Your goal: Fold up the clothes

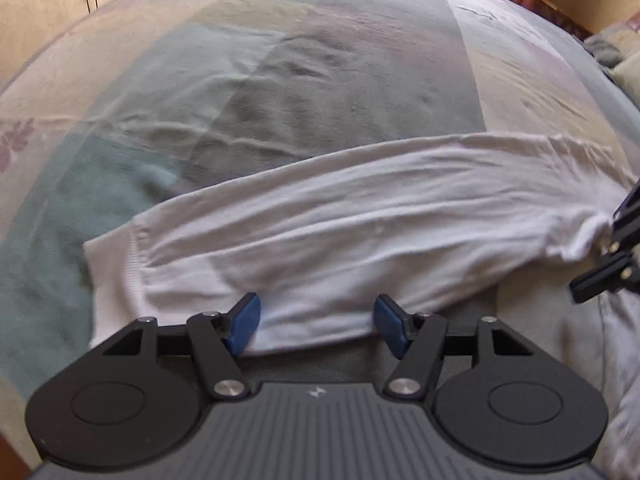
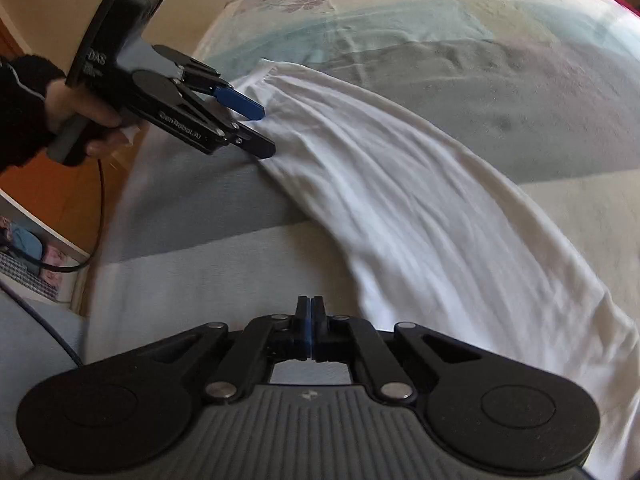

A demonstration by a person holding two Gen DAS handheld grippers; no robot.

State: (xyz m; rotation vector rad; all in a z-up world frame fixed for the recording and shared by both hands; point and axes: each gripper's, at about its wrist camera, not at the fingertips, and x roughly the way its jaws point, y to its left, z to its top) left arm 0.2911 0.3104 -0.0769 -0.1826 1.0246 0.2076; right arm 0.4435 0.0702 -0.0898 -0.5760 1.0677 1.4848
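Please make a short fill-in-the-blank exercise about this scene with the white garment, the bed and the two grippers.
1. The garment lying on the bed cover is ____ in colour.
2. The fingers of the left gripper are spread ____ at the garment's near edge.
3. The fingers of the right gripper are pressed ____.
4. The pads on the left gripper's fingers are ____.

Missing words: white; open; shut; blue

A long white cotton garment [image 2: 400,200] lay across the pastel patchwork bedspread [image 2: 500,92]; the black, blue-padded left gripper [image 2: 262,132] spread open over its far-left end.
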